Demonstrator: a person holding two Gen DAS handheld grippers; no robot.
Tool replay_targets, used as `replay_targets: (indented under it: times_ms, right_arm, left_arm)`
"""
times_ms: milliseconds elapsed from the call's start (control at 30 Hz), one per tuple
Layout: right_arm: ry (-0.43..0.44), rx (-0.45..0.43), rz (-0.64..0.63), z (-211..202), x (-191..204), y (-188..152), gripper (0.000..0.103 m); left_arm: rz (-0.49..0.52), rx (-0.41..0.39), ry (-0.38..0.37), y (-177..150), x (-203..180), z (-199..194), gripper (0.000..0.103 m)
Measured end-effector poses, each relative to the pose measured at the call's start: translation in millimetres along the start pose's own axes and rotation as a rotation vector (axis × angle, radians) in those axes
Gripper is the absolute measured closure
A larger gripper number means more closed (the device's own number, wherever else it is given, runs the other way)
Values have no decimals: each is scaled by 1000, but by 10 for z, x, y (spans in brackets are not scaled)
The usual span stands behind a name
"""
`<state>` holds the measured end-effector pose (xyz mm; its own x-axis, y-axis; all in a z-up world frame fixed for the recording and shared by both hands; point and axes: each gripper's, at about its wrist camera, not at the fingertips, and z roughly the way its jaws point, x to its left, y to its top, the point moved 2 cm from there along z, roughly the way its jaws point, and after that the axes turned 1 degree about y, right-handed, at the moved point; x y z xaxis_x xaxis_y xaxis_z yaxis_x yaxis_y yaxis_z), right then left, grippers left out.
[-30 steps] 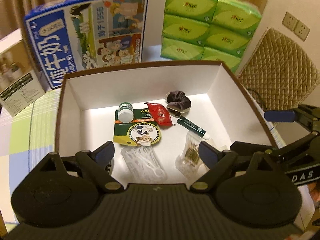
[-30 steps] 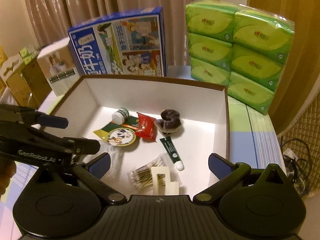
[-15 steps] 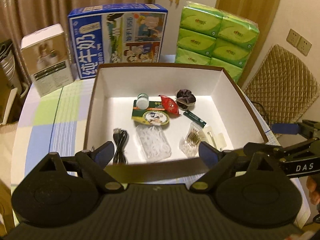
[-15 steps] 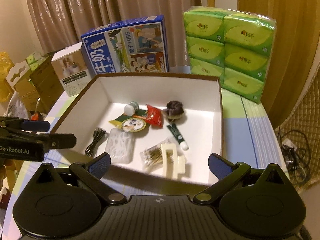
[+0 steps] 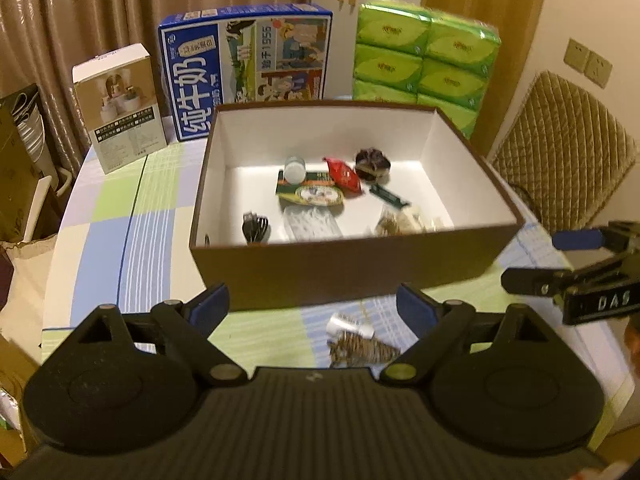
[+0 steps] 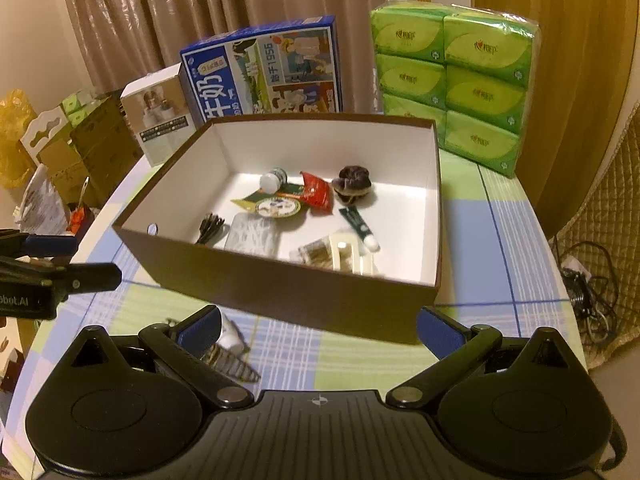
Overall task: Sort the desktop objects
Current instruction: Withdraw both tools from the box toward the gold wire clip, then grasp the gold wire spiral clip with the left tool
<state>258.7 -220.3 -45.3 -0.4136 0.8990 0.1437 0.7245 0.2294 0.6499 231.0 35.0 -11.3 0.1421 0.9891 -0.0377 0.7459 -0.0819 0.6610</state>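
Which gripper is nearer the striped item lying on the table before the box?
Left. The left gripper hangs directly over the striped item; the right gripper has it beside its left finger.

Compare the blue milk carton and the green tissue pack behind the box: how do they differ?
The blue milk carton is one rigid printed box with cartoon art; the green tissue pack is several soft packs stacked and wrapped together. The carton stands behind the brown box's back-left part, the tissues behind its back-right corner. The tissue pack rises higher in the right wrist view. Both stand upright on the table, outside the box.
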Motion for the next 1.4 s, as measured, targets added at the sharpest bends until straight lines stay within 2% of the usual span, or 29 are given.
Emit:
replay_targets:
  times_ms: [433,900,1067,1400]
  right_arm:
    - [18,82,22,79,-25,-427,2]
    - [-4,134,33,154,-123,-625,2]
    - [-13,149,40,186,-149,-685,2]
    - [-50,194,58,277,-215,-818,2]
  left_arm:
    - [36,65,-28,-449,-72,124,21]
    - [77,82,-49,-527,-101,265,24]
    - [107,59,-69,-584,-95,310,25]
    - [196,61,-148,-758,-76,599,32]
